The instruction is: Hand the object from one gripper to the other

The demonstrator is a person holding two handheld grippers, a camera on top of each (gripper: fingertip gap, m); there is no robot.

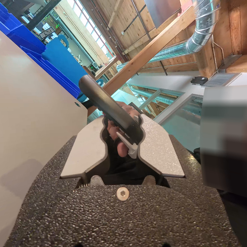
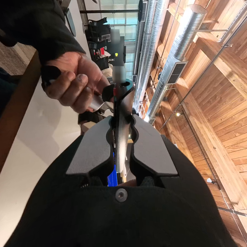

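- holding the object (image 1: pixel 106 104), a long dark flat bar with a rounded end, in my left gripper (image 1: pixel 122 121); its pale pebbled fingers (image 1: pixel 153 140) are clenched on the bar's near end.
- right gripper (image 2: pixel 122 120) is also clamped on it, smooth dark fingers (image 2: pixel 93 149) pinching its glossy narrow body.
- judgement: confirm the right-side grip is firm, then release the left slowly, without twisting.
- hand (image 2: pixel 74 85) close beside the bar.

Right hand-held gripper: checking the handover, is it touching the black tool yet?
Touching. In the right wrist view, the right hand-held gripper has both fingers pressed against the black tool, with no gap visible at the tips.
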